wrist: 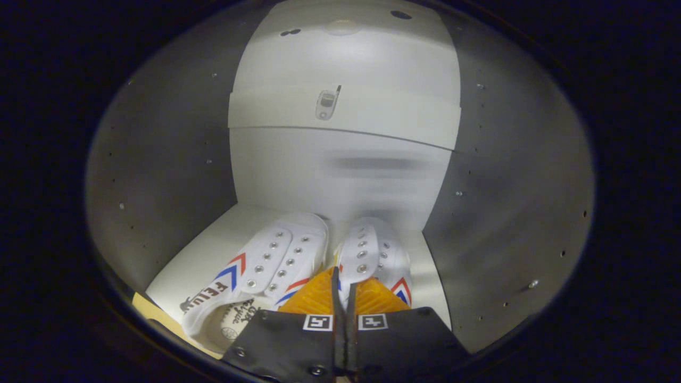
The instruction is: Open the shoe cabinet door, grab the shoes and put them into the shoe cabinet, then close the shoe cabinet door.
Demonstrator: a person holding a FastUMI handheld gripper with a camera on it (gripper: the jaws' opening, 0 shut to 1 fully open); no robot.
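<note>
The left shoe point(255, 271) carries dark block letters along its side, beside the red and blue chevron stripes, that read "FEIU" before the sole's curve cuts them off. Its insole point(239, 319) bears a round printed stamp with cursive writing (too small and slanted to make out). Two square black-and-white coded markers point(346, 322) sit on the gripper body just behind the fingers, and a small printed picture point(326, 103) on the cabinet's back panel carries no legible words.
</note>
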